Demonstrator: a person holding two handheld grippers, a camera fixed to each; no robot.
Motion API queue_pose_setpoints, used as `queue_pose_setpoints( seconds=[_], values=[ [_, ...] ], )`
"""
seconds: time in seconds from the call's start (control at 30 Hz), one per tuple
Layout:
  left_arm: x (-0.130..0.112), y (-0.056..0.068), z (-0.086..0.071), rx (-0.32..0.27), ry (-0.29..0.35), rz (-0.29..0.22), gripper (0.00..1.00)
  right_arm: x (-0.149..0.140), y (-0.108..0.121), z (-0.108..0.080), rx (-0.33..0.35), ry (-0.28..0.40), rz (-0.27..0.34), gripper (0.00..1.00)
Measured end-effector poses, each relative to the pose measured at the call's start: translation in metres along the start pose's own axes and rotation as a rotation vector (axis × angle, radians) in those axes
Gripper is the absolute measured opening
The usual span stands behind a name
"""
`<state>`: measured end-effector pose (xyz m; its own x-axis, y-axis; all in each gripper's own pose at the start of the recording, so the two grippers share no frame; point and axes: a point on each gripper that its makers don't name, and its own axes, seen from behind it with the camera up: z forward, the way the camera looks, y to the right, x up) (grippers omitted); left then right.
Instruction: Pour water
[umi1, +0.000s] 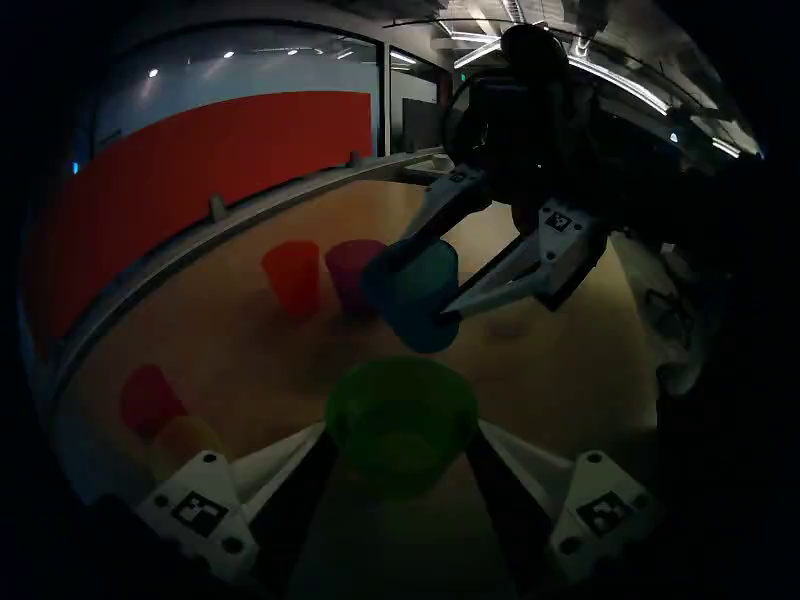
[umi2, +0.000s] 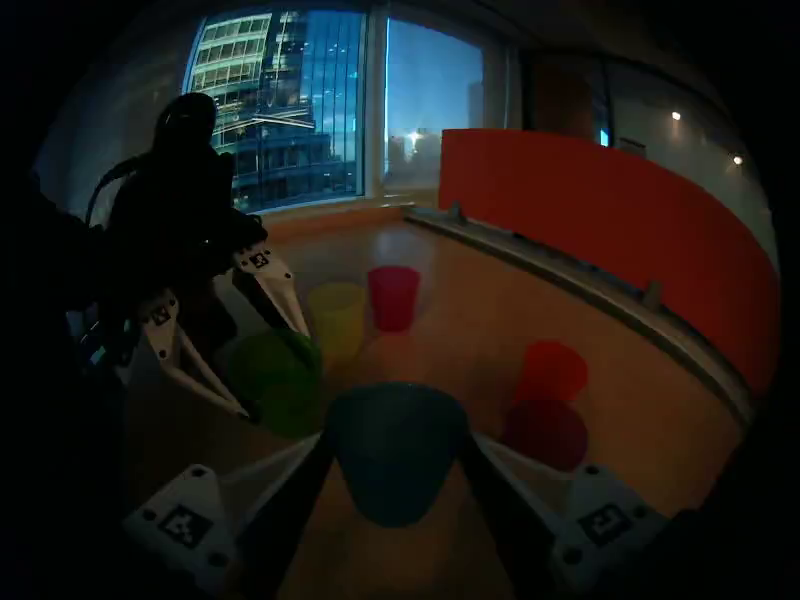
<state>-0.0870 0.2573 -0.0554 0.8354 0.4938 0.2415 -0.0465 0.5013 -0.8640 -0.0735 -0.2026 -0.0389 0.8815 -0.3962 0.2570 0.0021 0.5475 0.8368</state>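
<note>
gripping tilted blue cup (umi1: 418, 295), right claw (umi2: 398, 442) hovers near green cup (umi1: 402, 415) clenched in left claw (umi1: 400, 428).

Over the wooden table (umi1: 560, 370) a translucent green cup (umi1: 400, 425) stands mouth-up, low near the table top, while a translucent blue cup (umi1: 418, 295) is held higher above the table, leaning a little.

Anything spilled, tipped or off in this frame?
Nothing stands out. The translucent blue plastic cup in the right claw leans near the translucent green plastic cup in the left claw, which suits pouring. The four other cups stand upright on the wooden table; no spill visible, though light is dim.
</note>
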Motion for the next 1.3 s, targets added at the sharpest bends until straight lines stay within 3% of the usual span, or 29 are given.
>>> queue_pose_setpoints(
  seconds=[1.3],
  values=[
    [-0.023, -0.009, 0.008, 0.009, -0.037, -0.02, 0.88, -0.015, 0.003, 0.01, 0.004, -0.053, -0.026, 0.9]
  ],
)
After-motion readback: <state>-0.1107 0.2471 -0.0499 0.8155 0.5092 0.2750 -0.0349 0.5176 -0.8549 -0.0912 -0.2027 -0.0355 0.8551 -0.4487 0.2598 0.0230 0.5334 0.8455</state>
